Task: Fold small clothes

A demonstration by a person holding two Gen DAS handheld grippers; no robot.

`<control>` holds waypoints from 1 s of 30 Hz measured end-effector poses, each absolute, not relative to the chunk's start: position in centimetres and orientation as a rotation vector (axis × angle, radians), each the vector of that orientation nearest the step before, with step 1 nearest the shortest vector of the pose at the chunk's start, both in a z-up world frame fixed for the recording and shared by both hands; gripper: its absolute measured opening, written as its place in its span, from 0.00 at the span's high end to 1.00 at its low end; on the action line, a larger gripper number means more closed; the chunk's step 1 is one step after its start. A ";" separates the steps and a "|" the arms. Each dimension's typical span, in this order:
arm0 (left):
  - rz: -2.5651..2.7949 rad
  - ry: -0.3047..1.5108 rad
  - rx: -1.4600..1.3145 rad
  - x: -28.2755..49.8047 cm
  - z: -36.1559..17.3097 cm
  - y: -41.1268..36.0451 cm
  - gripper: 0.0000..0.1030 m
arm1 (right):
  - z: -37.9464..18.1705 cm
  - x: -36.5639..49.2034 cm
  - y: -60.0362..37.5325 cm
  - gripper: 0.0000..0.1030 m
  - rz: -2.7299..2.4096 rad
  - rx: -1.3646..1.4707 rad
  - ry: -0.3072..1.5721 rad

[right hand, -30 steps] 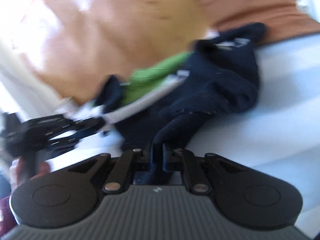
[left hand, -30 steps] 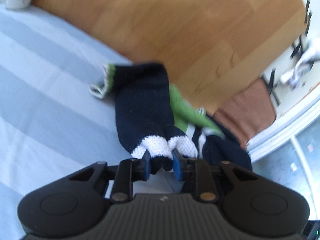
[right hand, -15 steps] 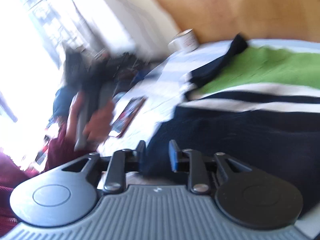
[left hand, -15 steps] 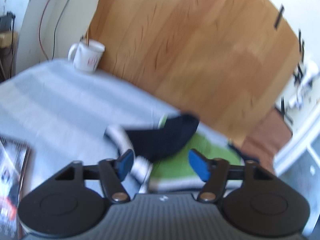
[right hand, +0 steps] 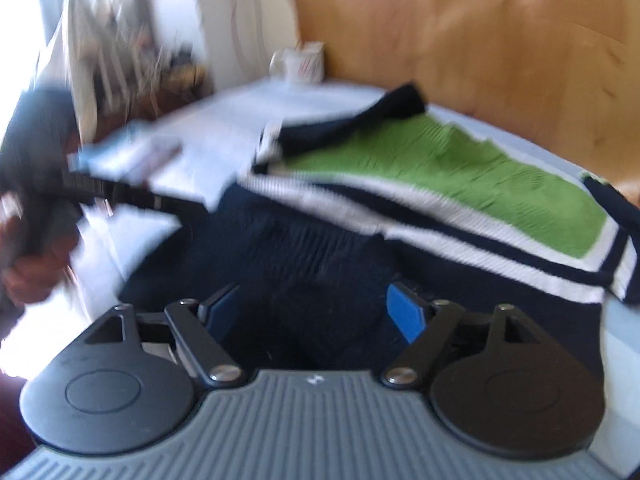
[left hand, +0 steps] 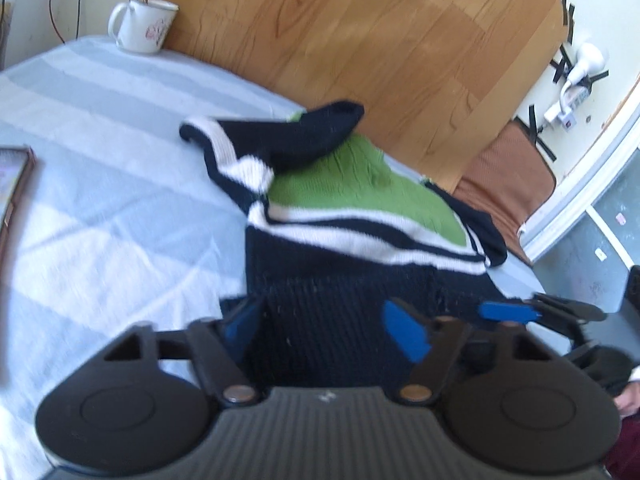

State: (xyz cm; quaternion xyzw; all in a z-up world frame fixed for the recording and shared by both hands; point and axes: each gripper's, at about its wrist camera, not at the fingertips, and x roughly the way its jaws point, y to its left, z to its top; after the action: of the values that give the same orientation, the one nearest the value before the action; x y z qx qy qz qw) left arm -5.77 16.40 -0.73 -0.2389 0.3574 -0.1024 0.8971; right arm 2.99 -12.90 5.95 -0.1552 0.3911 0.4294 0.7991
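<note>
Since a second ago both tools have let go: left gripper (left hand: 324,330) and right gripper (right hand: 316,310) now spread wide, nothing between the pads, where each then pinched navy knit. Sweater (left hand: 360,216) lies flat on the striped cloth (left hand: 100,140), navy hem nearest the grippers, green chest beyond, long axis running toward the wood floor (left hand: 380,40). One sleeve (left hand: 280,140) folded across toward the mug (left hand: 142,26).

Bare striped cloth (left hand: 100,168) lies left of the sweater (left hand: 360,216); a mug (left hand: 142,26) stands at its far corner.
</note>
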 end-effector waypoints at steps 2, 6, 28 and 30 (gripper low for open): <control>-0.209 0.739 -0.468 -5.8 -0.9 16.0 0.80 | 6.2 1.9 -14.3 0.65 0.880 -0.395 0.801; -0.291 0.738 -0.515 -6.3 -0.8 16.1 0.93 | 10.8 3.3 -18.7 0.86 0.834 -0.219 0.774; -0.187 0.620 -0.276 -0.9 6.1 17.9 0.12 | 13.5 9.9 -33.4 0.31 0.535 0.008 0.769; -0.149 0.631 -0.188 2.7 5.8 16.0 0.11 | 12.7 14.0 -29.8 0.31 0.589 0.003 0.776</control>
State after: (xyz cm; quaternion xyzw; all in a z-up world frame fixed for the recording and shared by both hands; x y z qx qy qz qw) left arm 2.72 16.05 5.77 -0.0923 0.3098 -0.0733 0.9435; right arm 14.01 -29.78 12.70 0.0015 0.3730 0.2830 0.8836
